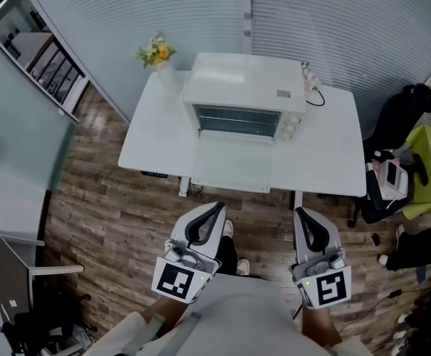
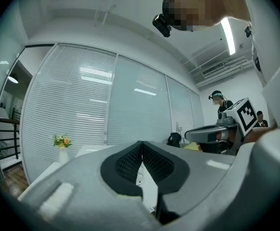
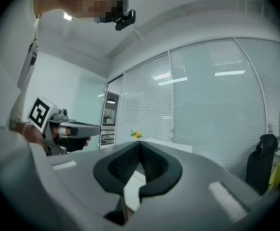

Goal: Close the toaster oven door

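Note:
A white toaster oven (image 1: 245, 99) stands on the white table (image 1: 156, 147), its glass door (image 1: 232, 170) folded down flat toward me. My left gripper (image 1: 216, 208) hangs close to my body, well short of the table's near edge, shut with nothing between its fingers. My right gripper (image 1: 300, 213) is held beside it, also shut and empty. In the left gripper view the jaws (image 2: 141, 146) meet at the tip and the right gripper (image 2: 217, 133) shows at the right. The right gripper view shows its jaws (image 3: 140, 146) meeting, with the left gripper (image 3: 70, 129) at its left.
A vase of flowers (image 1: 157, 54) stands on the table's back left corner, and a cable (image 1: 315, 95) lies to the oven's right. Black chairs and a green seat (image 1: 430, 173) crowd the right side. Glass walls with blinds run behind the table. The floor is wood.

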`<state>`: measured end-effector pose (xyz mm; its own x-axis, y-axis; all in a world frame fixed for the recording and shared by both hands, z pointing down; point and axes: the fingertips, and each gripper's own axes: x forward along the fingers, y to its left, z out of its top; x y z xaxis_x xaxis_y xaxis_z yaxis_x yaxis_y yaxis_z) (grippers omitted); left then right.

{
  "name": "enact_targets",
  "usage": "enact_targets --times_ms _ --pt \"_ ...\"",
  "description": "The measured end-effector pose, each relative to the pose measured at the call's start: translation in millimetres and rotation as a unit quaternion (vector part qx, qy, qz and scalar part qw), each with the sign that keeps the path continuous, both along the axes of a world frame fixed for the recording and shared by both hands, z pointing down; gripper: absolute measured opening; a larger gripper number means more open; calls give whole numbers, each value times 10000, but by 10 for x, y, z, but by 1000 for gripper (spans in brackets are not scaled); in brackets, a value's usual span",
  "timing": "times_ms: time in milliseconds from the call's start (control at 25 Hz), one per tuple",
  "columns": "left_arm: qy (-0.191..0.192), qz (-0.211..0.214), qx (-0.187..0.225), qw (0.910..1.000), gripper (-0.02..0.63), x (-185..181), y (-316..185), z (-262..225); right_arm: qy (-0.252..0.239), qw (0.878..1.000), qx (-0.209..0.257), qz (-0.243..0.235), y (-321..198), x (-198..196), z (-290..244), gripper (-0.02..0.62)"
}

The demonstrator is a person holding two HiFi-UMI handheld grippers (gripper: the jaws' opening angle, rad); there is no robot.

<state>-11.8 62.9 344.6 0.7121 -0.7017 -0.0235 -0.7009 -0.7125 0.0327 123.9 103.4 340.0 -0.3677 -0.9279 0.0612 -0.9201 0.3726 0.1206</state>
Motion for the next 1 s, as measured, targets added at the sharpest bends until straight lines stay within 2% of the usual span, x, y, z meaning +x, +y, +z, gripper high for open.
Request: enact_targets --times_ms 480,640,1000 --pt "70 115 -42 9999 2 -78 -1015 -26 143 9999 -40 28 -1026 -116 -46 5" --pt "67 141 -26 9999 2 -169 -1334 -57 21 9999 -58 84 -1355 -229 -95 5" --pt "79 251 14 9997 2 -330 -1922 -63 113 9998 4 163 -1932 -372 -90 5"
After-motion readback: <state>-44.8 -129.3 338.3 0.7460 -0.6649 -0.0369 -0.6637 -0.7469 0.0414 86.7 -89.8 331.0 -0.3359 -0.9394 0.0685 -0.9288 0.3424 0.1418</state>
